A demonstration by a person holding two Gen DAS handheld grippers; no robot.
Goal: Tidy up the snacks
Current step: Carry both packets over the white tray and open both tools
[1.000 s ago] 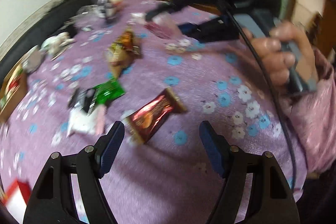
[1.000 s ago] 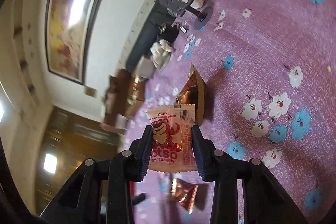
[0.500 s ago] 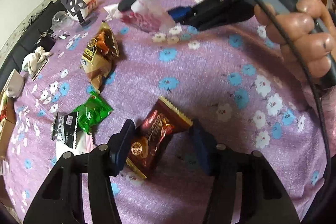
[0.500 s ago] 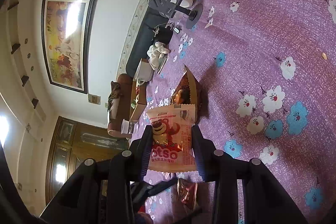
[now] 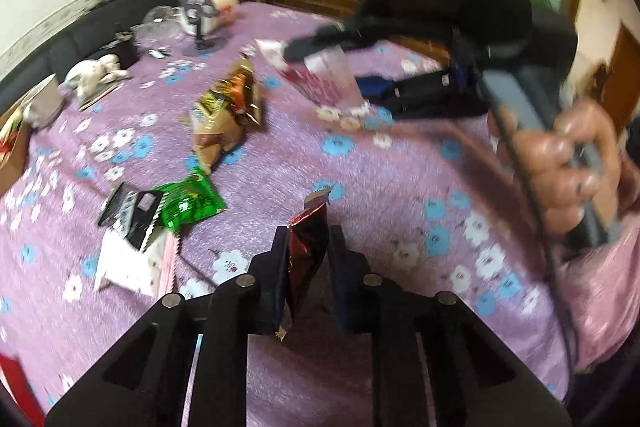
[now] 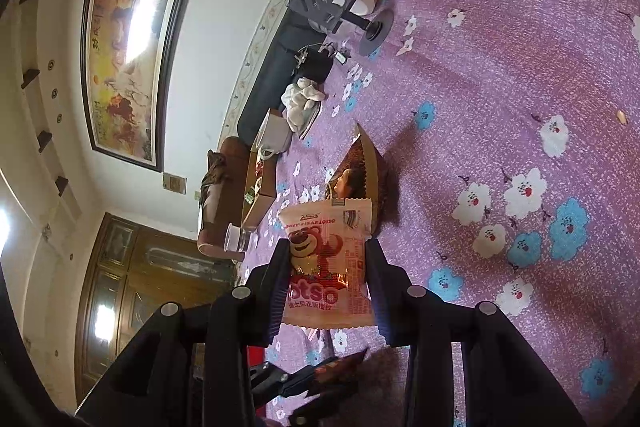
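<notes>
Left gripper (image 5: pixel 308 259) pinches a dark-red foil snack packet (image 5: pixel 307 247) at lower centre; right gripper (image 6: pixel 328 279) clamps a Lotso bear packet (image 6: pixel 330 263) above the floral-clothed surface (image 6: pixel 500 67). Both look light, crinkly, slippery; mid-body holds suit them.

A dark red foil snack bar (image 5: pixel 307 250) is standing on edge between the fingers of the left gripper (image 5: pixel 308 279), its crimped top end pointing away from the tool and its lower end hanging below the pads. A pink-and-white bear-print packet (image 6: pixel 329 267) is sitting flat-faced between the fingers of the right gripper (image 6: pixel 327 291), its printed front facing the camera. Ahead and left of the left tool, a green packet (image 5: pixel 191 202) is lying beside a black-and-white packet (image 5: pixel 132 213), which is overlapping a white-and-pink packet (image 5: pixel 134 265). Farther ahead, a brown-and-gold bag (image 5: pixel 224 111) is lying crumpled on the purple cloth.
</notes>
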